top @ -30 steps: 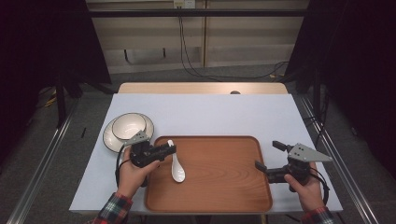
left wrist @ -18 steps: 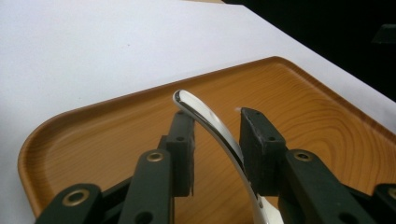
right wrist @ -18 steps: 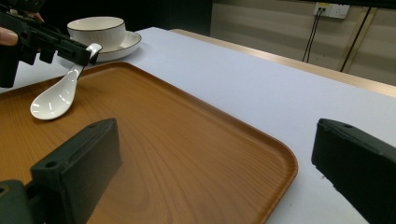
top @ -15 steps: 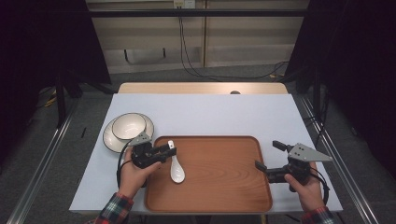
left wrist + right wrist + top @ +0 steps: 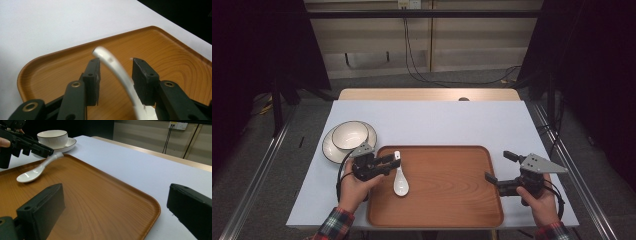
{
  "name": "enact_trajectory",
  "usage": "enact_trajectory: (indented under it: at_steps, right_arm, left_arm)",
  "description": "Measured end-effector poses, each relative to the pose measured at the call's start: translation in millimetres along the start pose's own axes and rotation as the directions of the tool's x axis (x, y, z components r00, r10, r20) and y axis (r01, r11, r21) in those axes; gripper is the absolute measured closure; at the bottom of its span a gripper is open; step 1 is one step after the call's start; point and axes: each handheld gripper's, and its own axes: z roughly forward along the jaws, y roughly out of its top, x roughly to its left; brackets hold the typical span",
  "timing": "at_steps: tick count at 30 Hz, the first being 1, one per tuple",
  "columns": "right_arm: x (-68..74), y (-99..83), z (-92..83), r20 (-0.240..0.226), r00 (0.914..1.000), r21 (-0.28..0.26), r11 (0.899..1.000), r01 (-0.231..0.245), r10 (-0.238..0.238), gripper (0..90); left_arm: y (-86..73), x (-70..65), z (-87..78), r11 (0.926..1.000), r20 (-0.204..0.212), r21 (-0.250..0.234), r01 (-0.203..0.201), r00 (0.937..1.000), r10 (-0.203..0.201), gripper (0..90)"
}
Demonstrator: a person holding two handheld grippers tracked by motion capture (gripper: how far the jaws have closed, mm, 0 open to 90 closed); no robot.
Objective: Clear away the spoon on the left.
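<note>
Resting: spoon (image 5: 400, 181) in tray (image 5: 452, 200).

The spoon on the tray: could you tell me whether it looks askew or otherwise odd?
Nothing looks damaged or spilled. The white spoon rests with its scoop on the wooden tray, its handle raised between the left gripper jaws, which have just been opening and leave a gap on both sides. The bowl sits upright on its plate.

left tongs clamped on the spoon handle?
No: in the left gripper view the left tongs have just been opening, and the spoon handle runs between the pads with a gap on each side.
</note>
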Motion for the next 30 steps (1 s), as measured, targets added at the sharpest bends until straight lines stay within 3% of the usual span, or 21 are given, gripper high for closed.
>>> enact_trajectory:
  at_steps: [7, 14, 21, 30]
  right_arm:
    - [0.4, 0.2, 0.2, 0.001, 1.0, -0.002, 1.0, -0.006, 0.006, 1.3]
    - [-0.5, 0.4, -1.0, 0.001, 1.0, -0.007, 1.0, -0.004, 0.004, 1.3]
    - [0.4, 0.1, -0.6, 0.001, 0.9999, -0.003, 1.0, -0.011, 0.011, 1.3]
    - [-0.7, -0.3, -1.6, 0.011, 0.9999, -0.004, 1.0, -0.002, 0.003, 1.3]
  left_arm:
    - [0.3, -0.9, -3.3, 1.0, 0.003, -0.007, 0.004, 1.0, -0.004, 57.0]
    - [3.8, -1.7, -11.8, 0.999, 0.014, -0.044, -0.005, 0.9999, 0.006, 53.3]
    - [6.4, -2.2, -20.3, 0.9978, -0.002, -0.065, -0.011, 0.9999, 0.011, 49.9]
    - [11.5, -3.0, -31.4, 0.9922, -0.002, -0.125, -0.009, 1.0, 0.009, 41.9]
